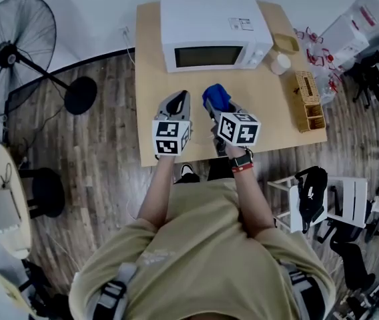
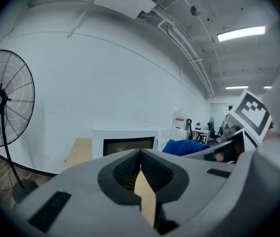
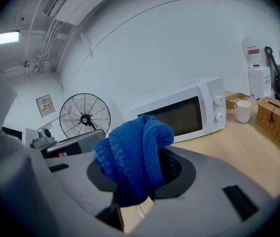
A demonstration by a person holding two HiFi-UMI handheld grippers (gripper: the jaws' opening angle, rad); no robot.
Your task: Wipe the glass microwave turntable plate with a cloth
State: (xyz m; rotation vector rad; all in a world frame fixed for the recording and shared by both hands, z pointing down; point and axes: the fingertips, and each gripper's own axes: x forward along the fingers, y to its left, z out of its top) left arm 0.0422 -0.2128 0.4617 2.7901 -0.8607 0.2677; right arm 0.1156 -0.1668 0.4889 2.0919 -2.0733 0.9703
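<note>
Nearest, the right gripper (image 3: pixel 139 181) clamps a blue knitted cloth (image 3: pixel 132 149) in its jaws; the left gripper (image 2: pixel 140 158), just left, has its jaws together on nothing. Farther off stands a shut white microwave (image 1: pixel 213 32), the glass turntable plate perhaps behind its dark door.

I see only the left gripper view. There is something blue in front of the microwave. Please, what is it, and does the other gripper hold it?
Observer: It is a blue cloth. The right gripper is shut on it, and the cloth bulges above the jaws.
Operator: Does a glass plate lie on the table?
Observer: No. The head view shows no glass plate on the table, and the microwave door is closed.
Operator: What stands beside the microwave, on its knob side?
Observer: A white cup, then a wicker box.
</note>
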